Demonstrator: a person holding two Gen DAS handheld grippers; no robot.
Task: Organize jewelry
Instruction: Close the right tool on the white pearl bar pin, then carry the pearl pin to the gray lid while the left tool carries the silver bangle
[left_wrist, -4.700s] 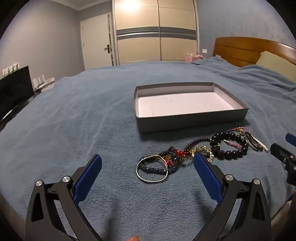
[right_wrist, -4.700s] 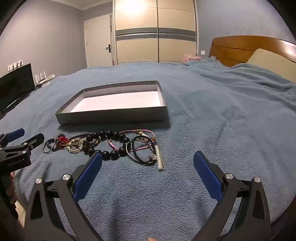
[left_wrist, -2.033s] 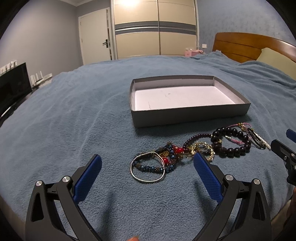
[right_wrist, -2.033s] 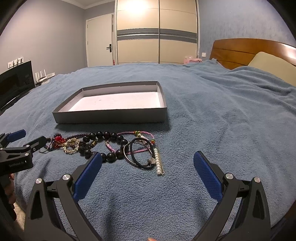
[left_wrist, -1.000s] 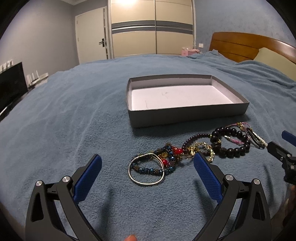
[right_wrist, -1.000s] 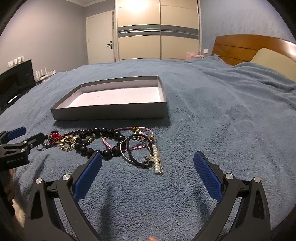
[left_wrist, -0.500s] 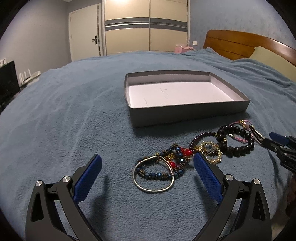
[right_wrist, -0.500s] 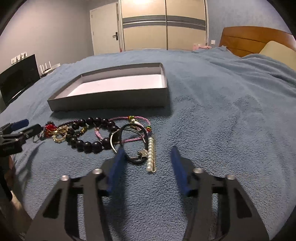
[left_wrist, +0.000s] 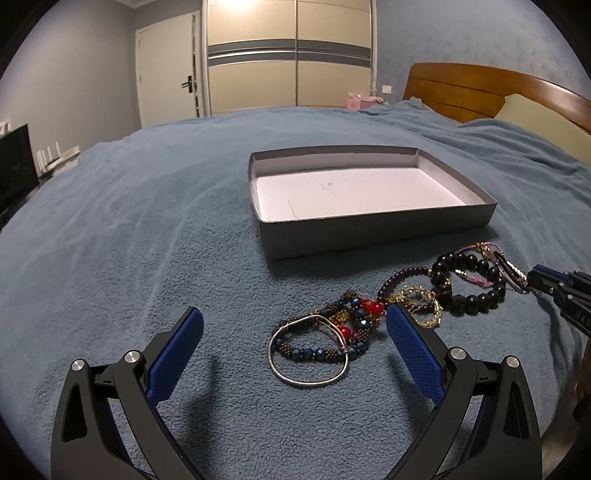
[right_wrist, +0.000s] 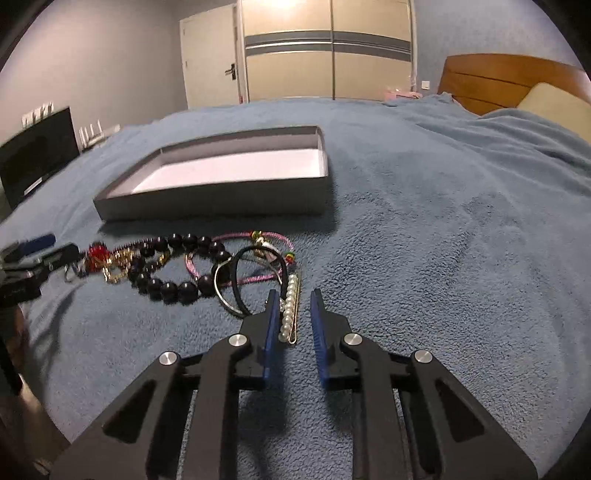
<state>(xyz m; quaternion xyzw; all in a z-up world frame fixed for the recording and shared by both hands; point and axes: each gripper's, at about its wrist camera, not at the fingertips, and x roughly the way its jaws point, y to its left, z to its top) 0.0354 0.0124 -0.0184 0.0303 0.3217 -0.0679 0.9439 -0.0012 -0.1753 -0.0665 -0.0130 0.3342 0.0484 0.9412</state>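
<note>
We see the right gripper (right_wrist: 293, 310) low over the blue blanket (right_wrist: 443, 240), its jaws having just been closing around the pearl bar clip (right_wrist: 290, 308); a narrow gap remains, the clip lies between the blue pads (right_wrist: 271, 332) close against the left one, and we cannot tell whether either pad presses on it. Just ahead of these jaws and to their left lie a black cord loop (right_wrist: 258, 273), a pink woven cord bracelet (right_wrist: 240, 258) and a black bead bracelet (right_wrist: 177, 266), all overlapping. Farther ahead, well apart from the tips, stands the shallow grey box (right_wrist: 221, 199), white inside. In the left view we find the left gripper (left_wrist: 293, 332) with its jaws wide apart and nothing between the pads; a silver wire bangle (left_wrist: 308, 354) and a blue beaded bracelet (left_wrist: 321, 350) lie just ahead between the fingertips, with a gold chain bracelet (left_wrist: 421, 306) beyond the right fingertip. The grey box sits farther ahead, right of the jaws' midline.
</note>
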